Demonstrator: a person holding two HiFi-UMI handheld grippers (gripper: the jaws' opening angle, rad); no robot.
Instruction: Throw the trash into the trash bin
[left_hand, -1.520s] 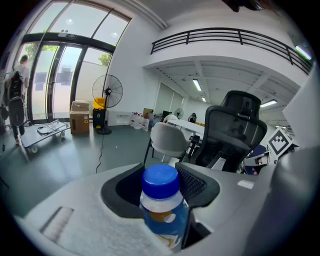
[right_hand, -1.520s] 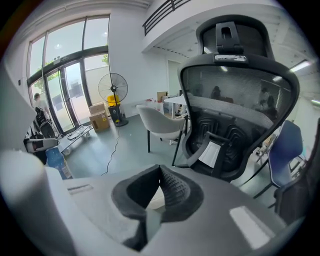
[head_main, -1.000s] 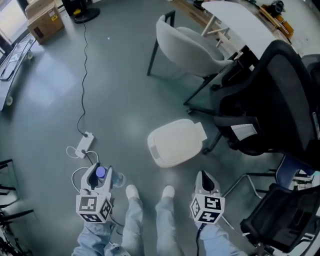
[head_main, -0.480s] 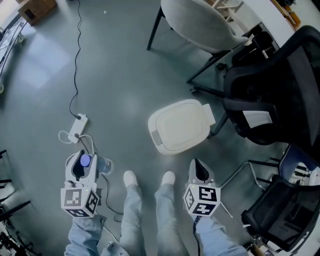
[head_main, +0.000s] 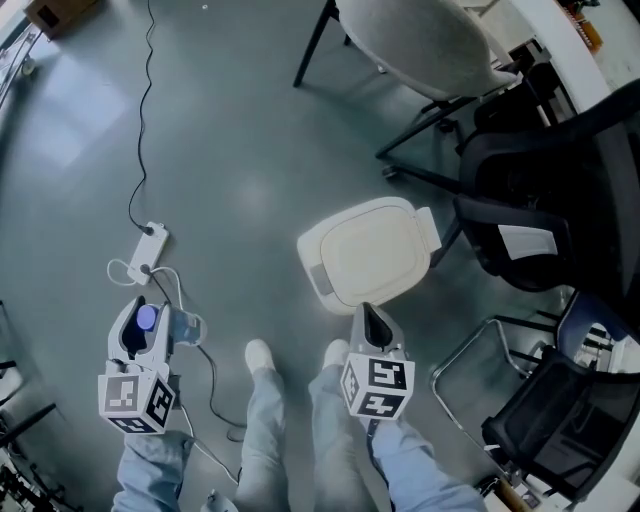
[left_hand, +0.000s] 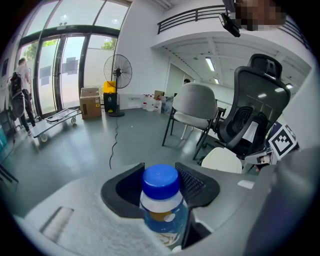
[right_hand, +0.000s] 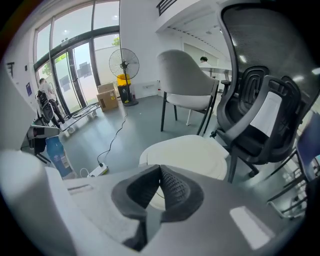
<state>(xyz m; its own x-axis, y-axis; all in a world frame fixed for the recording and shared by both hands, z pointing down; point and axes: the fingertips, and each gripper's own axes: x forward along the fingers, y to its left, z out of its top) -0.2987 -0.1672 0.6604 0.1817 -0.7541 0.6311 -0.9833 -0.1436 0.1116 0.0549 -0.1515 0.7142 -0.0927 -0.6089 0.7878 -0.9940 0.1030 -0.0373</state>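
From the head view, both grippers have dropped lower and come in toward the pale cream, rounded trash bin (head_main: 320, 280) on the grey floor (head_main: 230, 150). The right gripper (head_main: 372, 322) has changed most. A moment ago it hung near the person's right shoe, well short of the bin. Now its tip sits at the bin's near edge, though I cannot tell whether it touches. The left gripper (head_main: 140, 325) has slid to the left and nearer, above the white power strip (head_main: 150, 240) and its cable. It carries the clear plastic bottle with a blue cap (head_main: 147, 318), so the trash is still well to the left of the bin, not over it. The lid (head_main: 375, 245) lies flat and closed.

In the left gripper view, the gripper is clamped on the bottle (left_hand: 160, 185) just under the cap, its jaws pressing from either side. The bin (left_hand: 220, 160) shows to the far right, in front of the black office chair (left_hand: 250, 115).

In the right gripper view, the jaws are pressed together with nothing between them, and the cream lid (right_hand: 195, 150) fills the space just beyond them. The bottle (right_hand: 57, 155) appears off at the left edge.

My reading is that the empty right gripper is going in first to deal with the closed lid. Until that lid is open, the bottle has nowhere to go, so the throw itself has not yet begun.
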